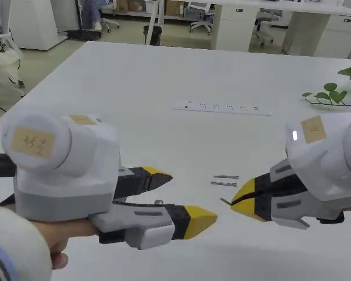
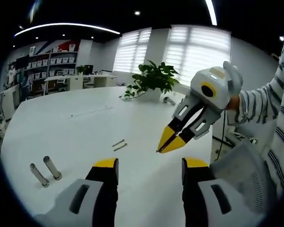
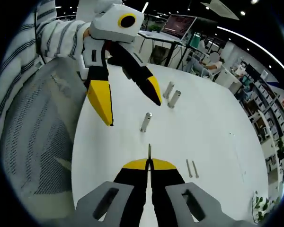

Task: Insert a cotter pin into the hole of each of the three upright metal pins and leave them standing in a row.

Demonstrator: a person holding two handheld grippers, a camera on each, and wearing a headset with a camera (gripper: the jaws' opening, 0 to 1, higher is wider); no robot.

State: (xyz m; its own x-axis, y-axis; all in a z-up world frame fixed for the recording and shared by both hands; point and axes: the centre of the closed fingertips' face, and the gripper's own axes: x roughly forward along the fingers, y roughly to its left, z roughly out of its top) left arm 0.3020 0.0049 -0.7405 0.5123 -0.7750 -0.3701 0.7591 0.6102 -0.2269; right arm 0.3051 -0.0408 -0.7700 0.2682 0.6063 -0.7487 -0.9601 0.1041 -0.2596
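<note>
Over on the left, the left gripper (image 1: 184, 196) sits in a hand (image 1: 52, 243) with a striped cuff. Its yellow-tipped jaws are spread wide and hold nothing. Its bulky grey body hides much of the white table (image 1: 164, 76) in the head view, where only a small silvery top of the lone metal pin (image 1: 158, 202) peeks out between the jaws.

The right gripper view shows more. The lone metal pin (image 3: 146, 121) stands by itself just ahead of that gripper's tips, and a pair of metal pins (image 3: 169, 90) stands close together farther off, near the left gripper (image 3: 132, 112). Their holes are too small to make out, and the fisheye bend makes any tilt hard to judge.

Toward the middle, two spare cotter pins (image 1: 225, 177) lie side by side on the table.

On the right, the right gripper (image 1: 233, 202) is clamped on a cotter pin (image 3: 149, 151), whose thin end pokes out past the tips. The rest is hidden between the jaws. The gripper's rear is cut off by the frame edge in the head view.

Far back lie a power strip (image 1: 222, 107) and a plant (image 1: 339, 88), partly cropped.
</note>
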